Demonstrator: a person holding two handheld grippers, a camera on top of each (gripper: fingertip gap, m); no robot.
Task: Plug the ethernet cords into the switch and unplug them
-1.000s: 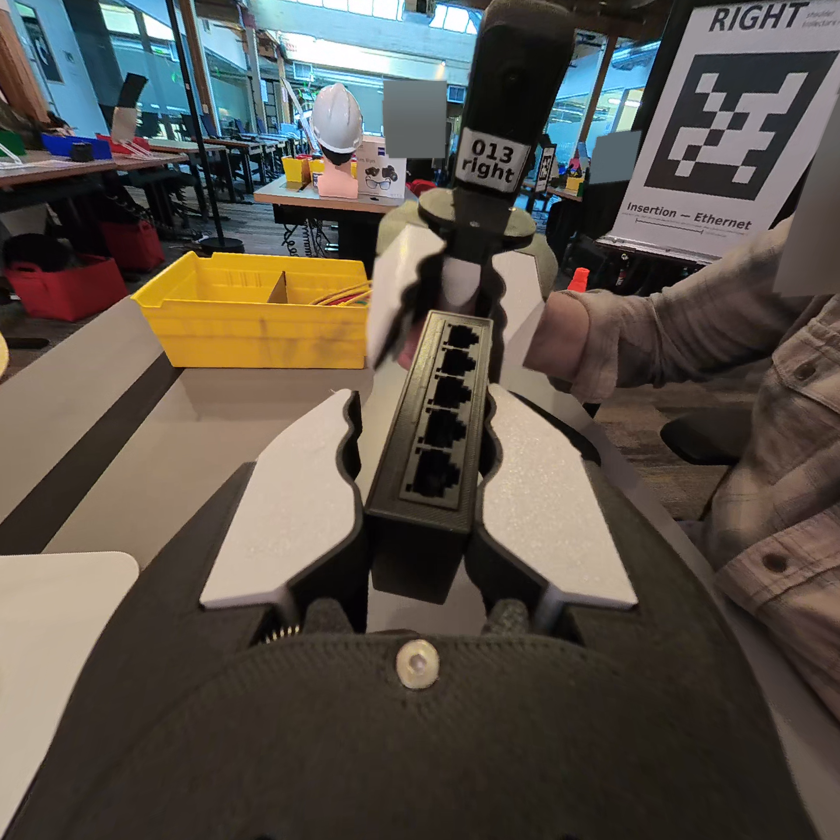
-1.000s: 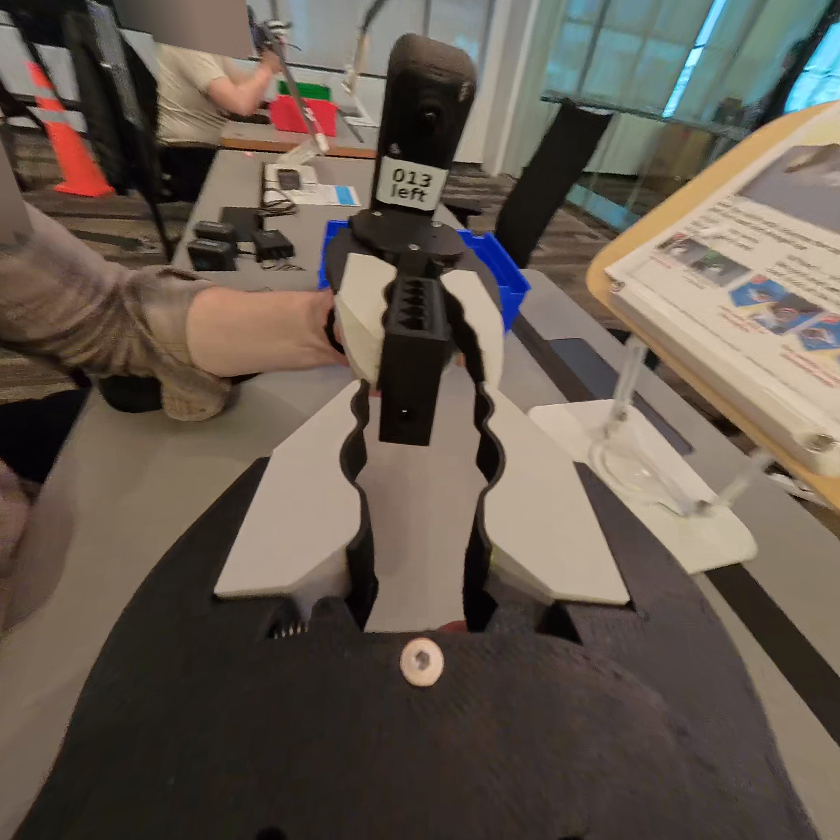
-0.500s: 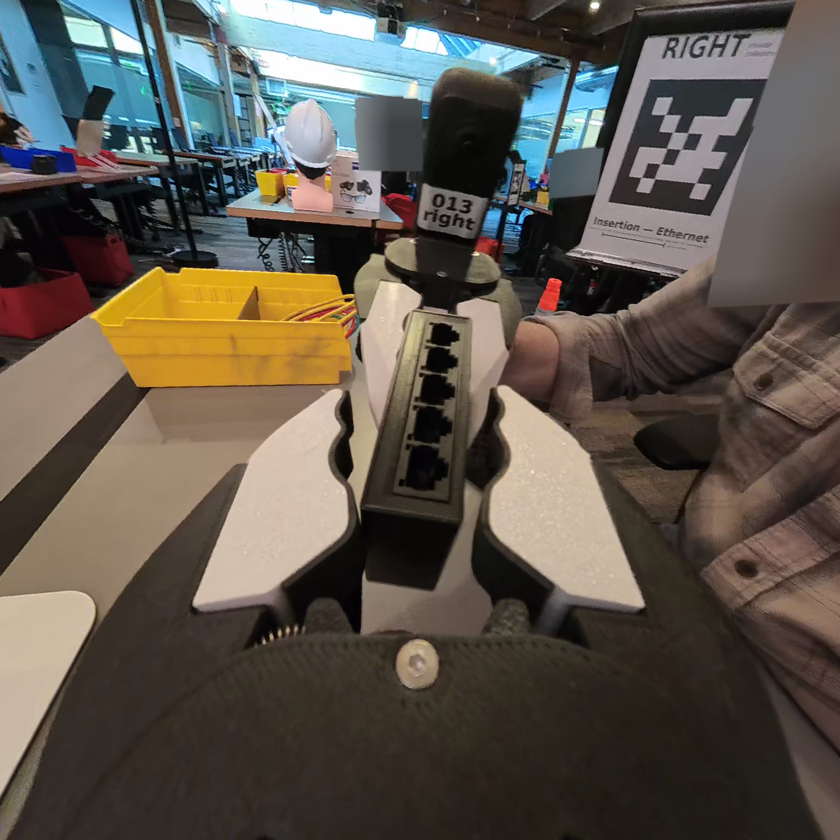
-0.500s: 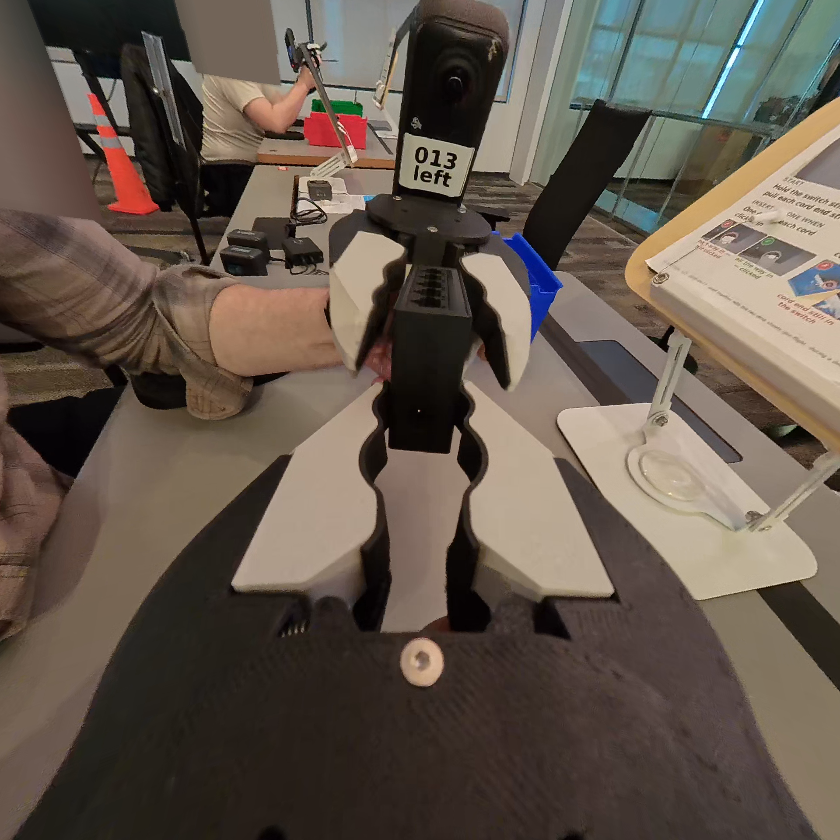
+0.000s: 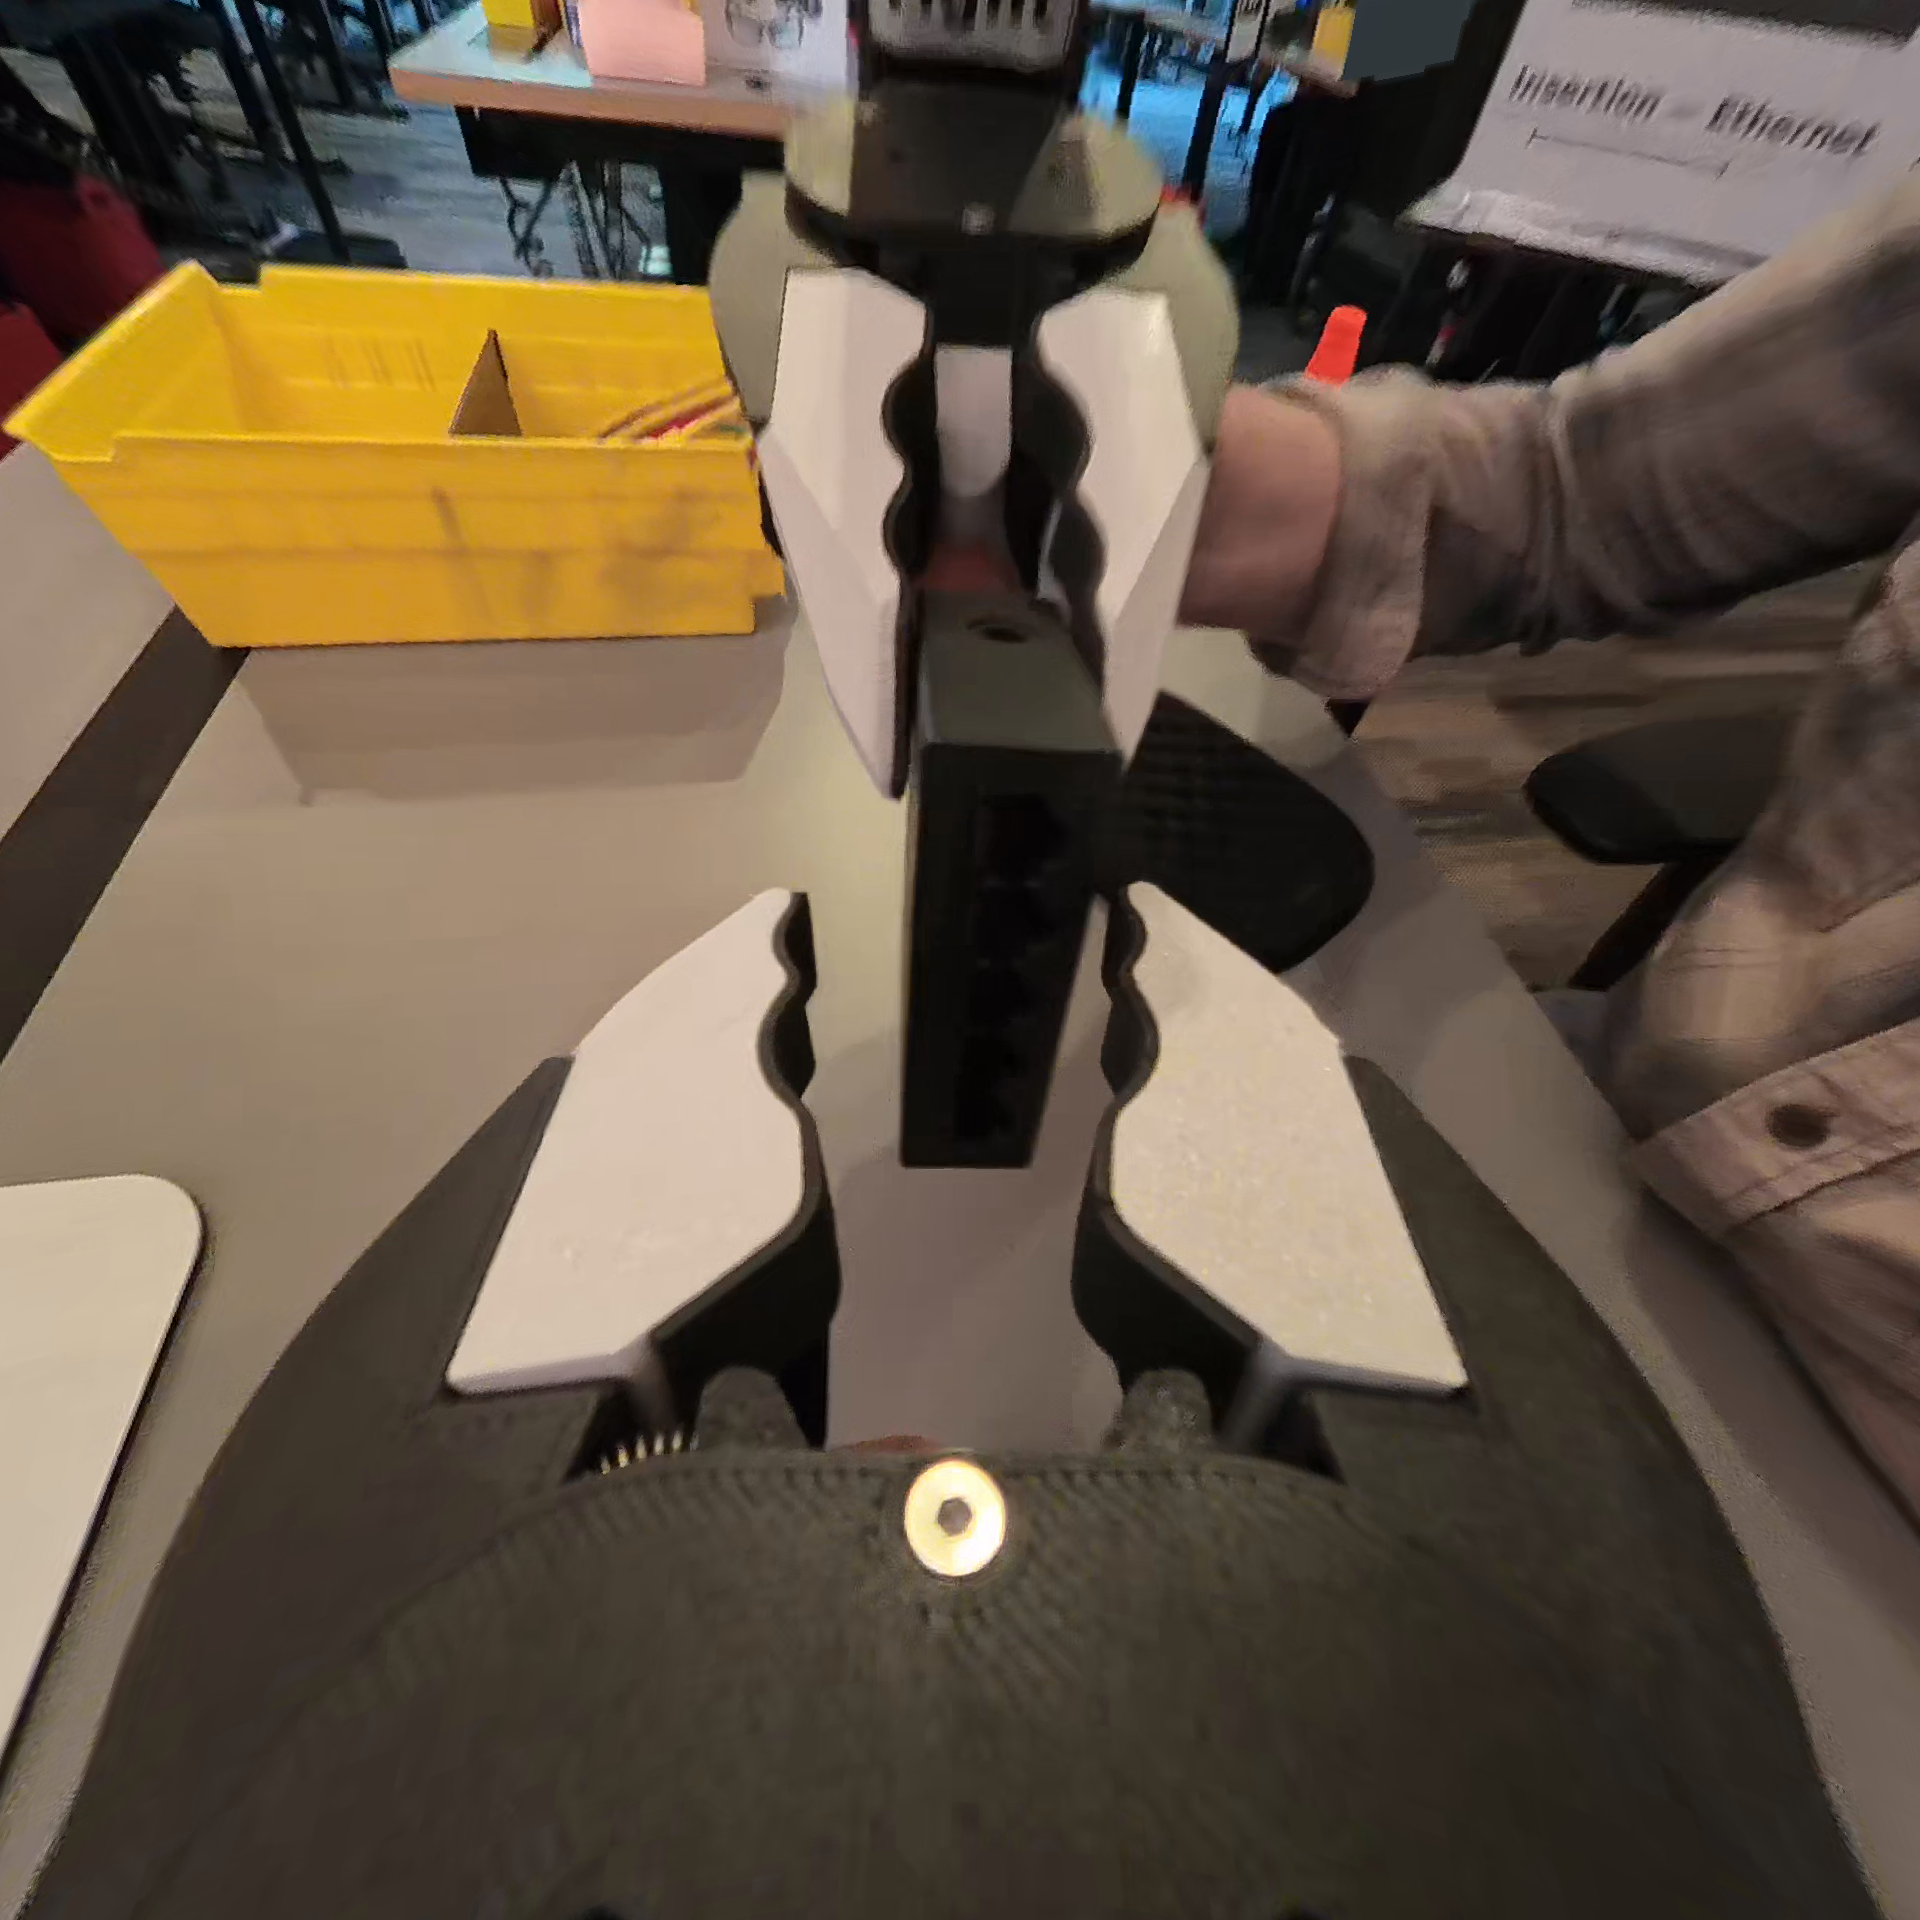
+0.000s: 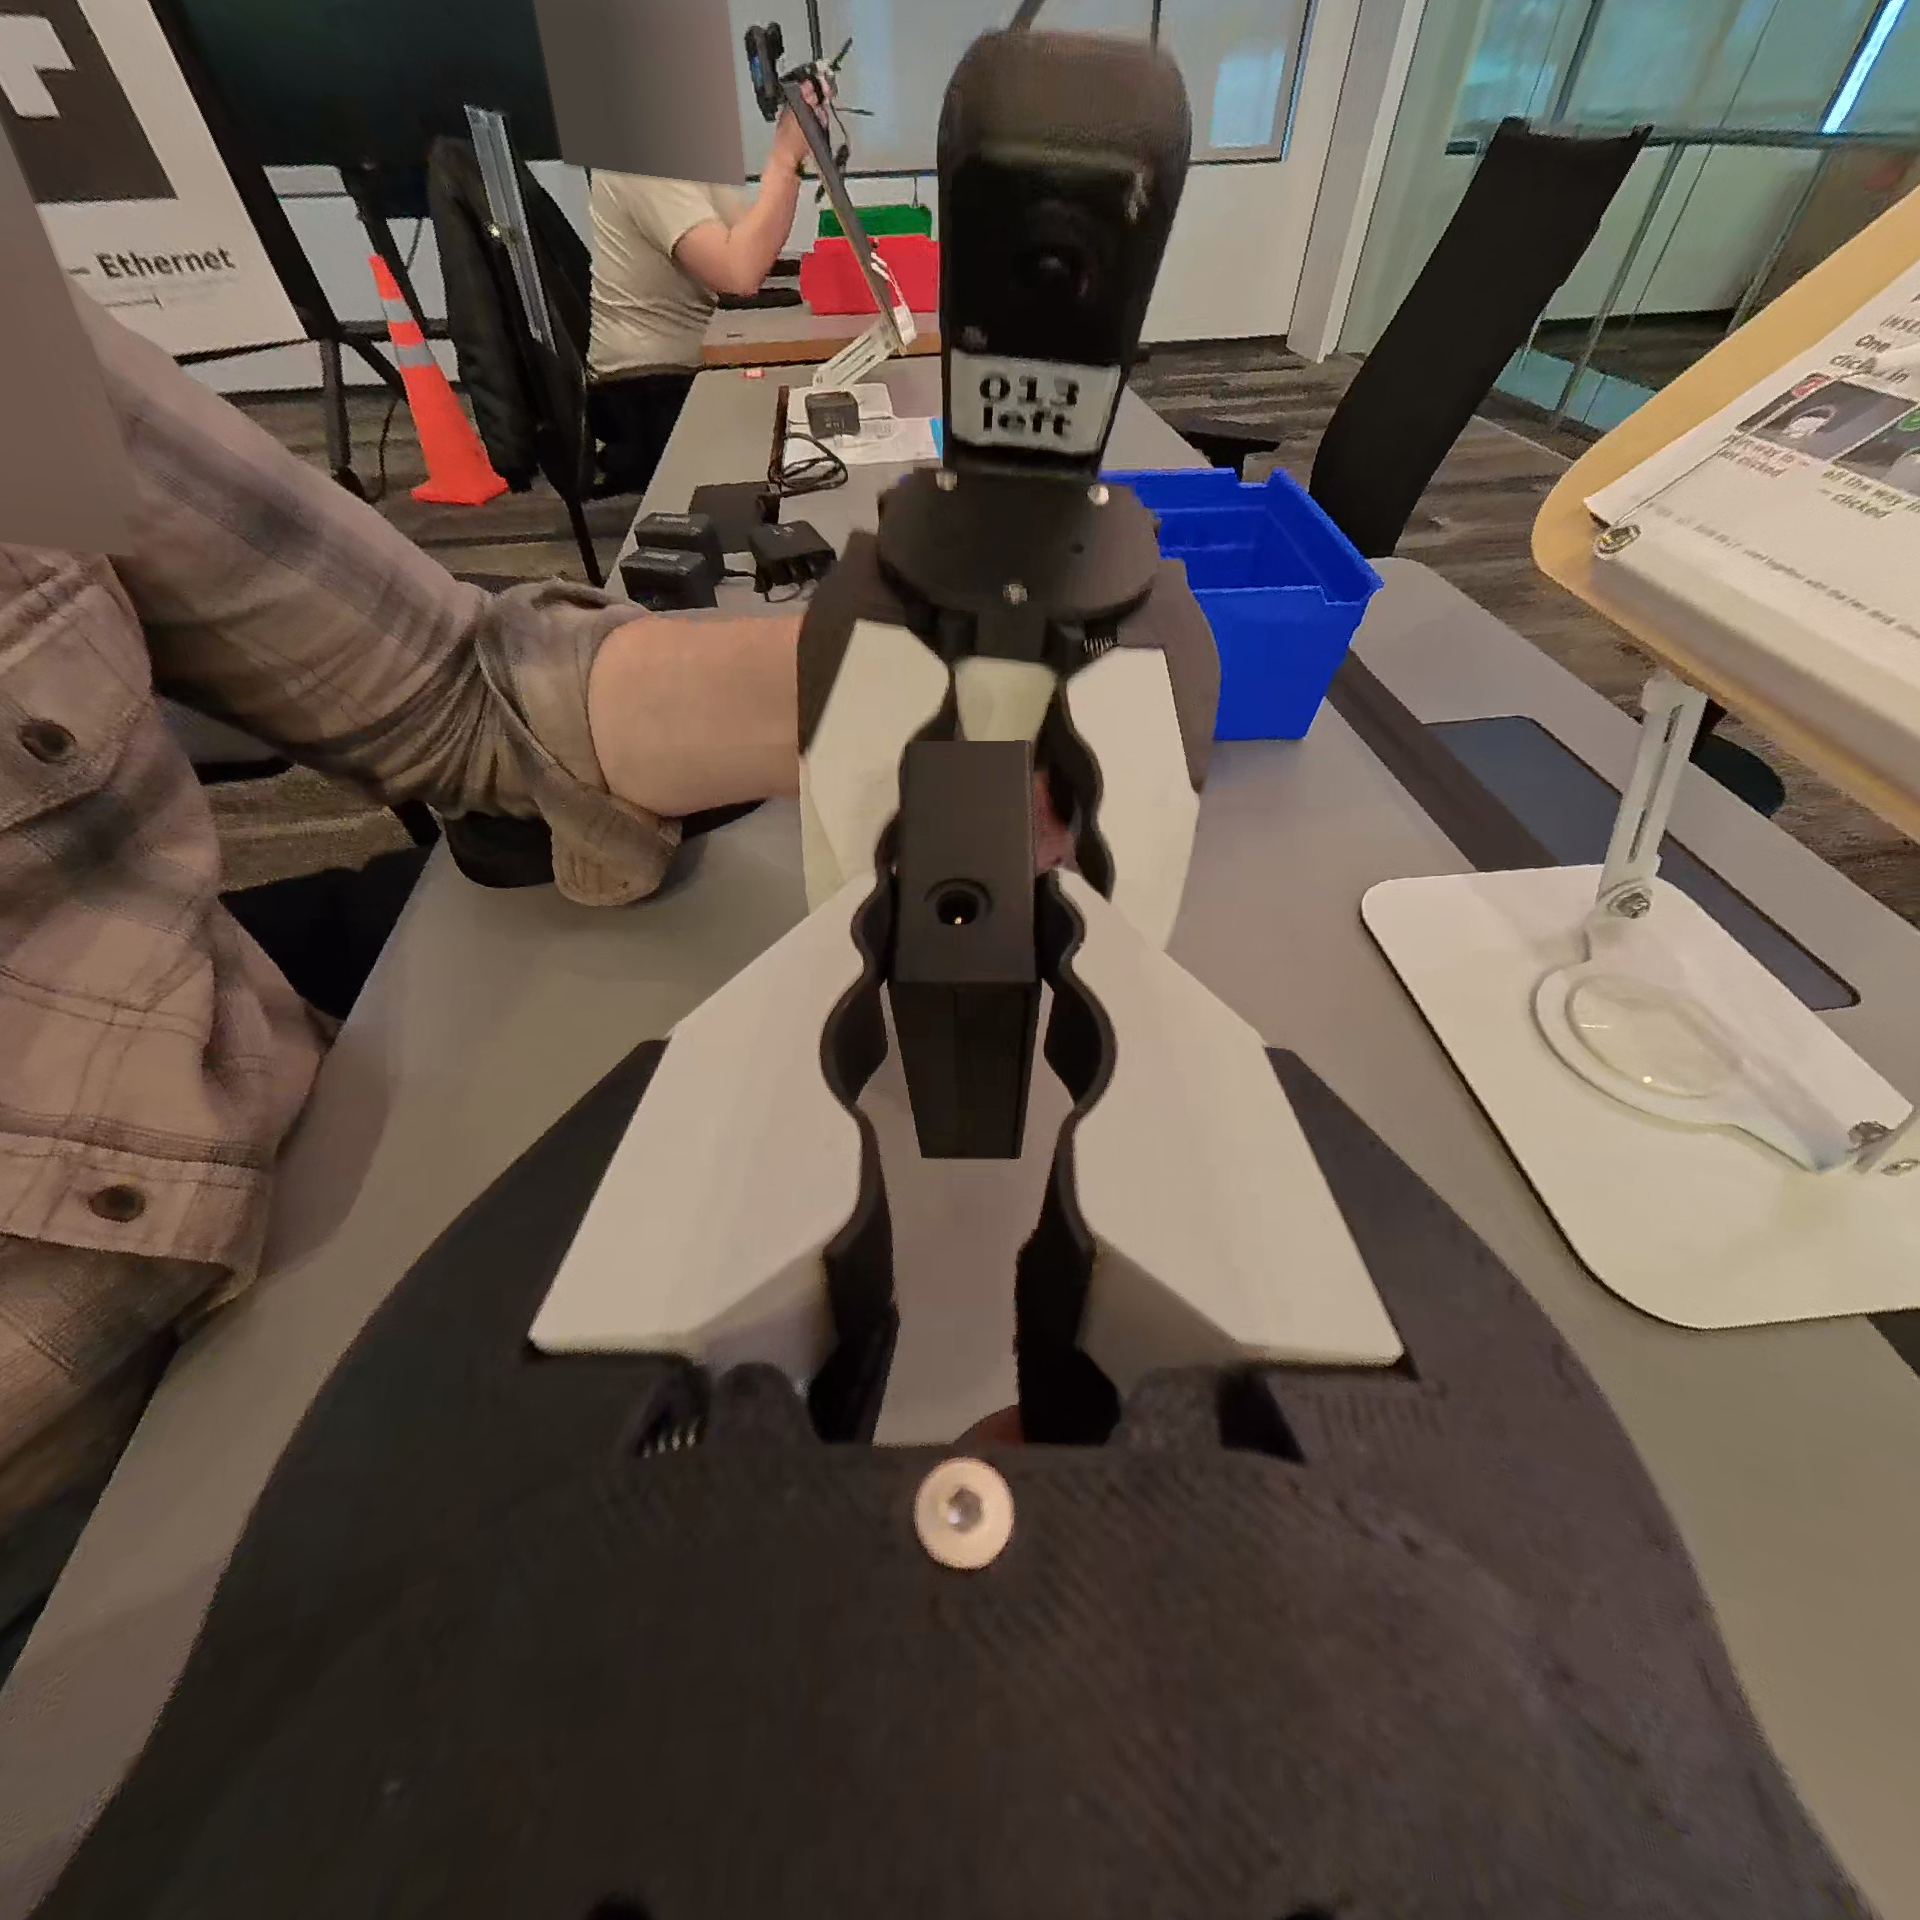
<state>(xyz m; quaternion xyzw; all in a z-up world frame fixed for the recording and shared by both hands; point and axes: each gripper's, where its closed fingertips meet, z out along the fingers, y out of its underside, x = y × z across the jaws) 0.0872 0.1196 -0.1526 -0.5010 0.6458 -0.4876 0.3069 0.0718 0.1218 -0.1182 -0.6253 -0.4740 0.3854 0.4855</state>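
The black switch (image 5: 987, 935) hangs upright over the grey table (image 5: 468, 935), its row of ports facing the left wrist view. My right gripper (image 6: 961, 904) is shut on the switch (image 6: 961, 997) near its end with a round socket. It also shows in the left wrist view (image 5: 997, 665), clamping the switch's upper end. My left gripper (image 5: 956, 899) is open, its fingers on either side of the switch's lower part with a gap on the left. Coloured ethernet cords (image 5: 675, 410) lie in the yellow bin (image 5: 416, 540).
A blue bin (image 6: 1257, 592) stands behind the left gripper. A white stand base (image 6: 1558, 1091) carrying a tilted instruction board is at the right. Another white base corner (image 5: 83, 1299) is at the near left. A person's sleeved arms (image 6: 364, 644) reach in from the side. Left and right tips are no more than a few centimetres apart.
My left gripper has opened and let go of the switch. My right gripper has shut on its other end, and the switch has swung from lying along the fingers to upright.
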